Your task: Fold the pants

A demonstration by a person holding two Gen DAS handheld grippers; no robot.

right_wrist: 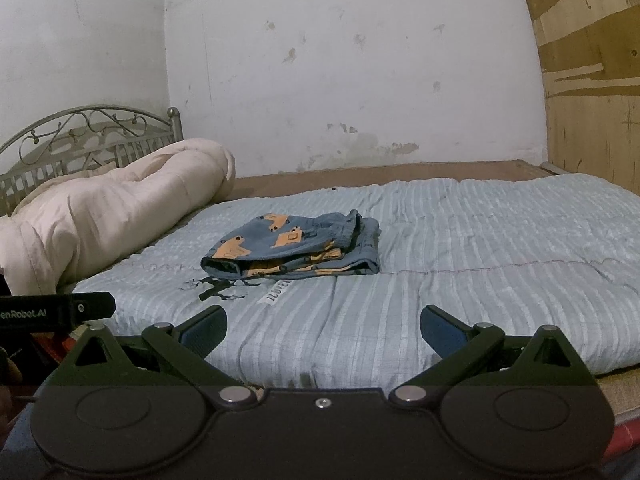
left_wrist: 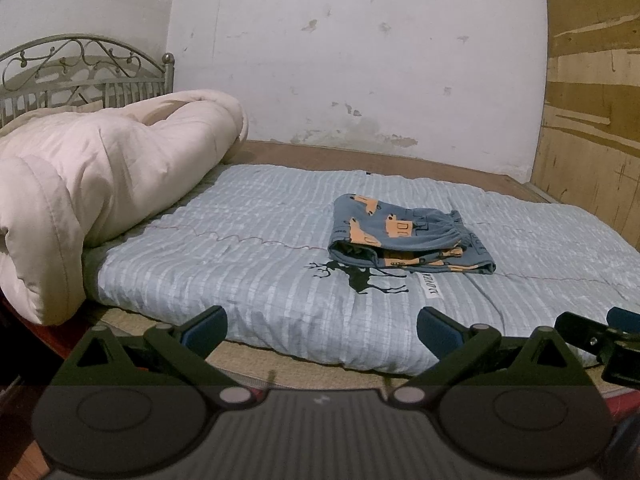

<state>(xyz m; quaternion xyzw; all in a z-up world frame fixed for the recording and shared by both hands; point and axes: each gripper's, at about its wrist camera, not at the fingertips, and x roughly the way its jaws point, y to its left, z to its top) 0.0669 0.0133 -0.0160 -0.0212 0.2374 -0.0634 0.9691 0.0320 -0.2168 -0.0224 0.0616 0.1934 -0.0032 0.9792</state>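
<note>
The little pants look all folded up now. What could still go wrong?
The pants lie folded on the blue quilt, both grippers open and held back near the bed's edge. Two risks:
1. The top layer bulges and gapes at its near-left corner, so the stack might spring open.
2. The quilt is soft and wrinkled; bumping it could shift the stack.
</note>
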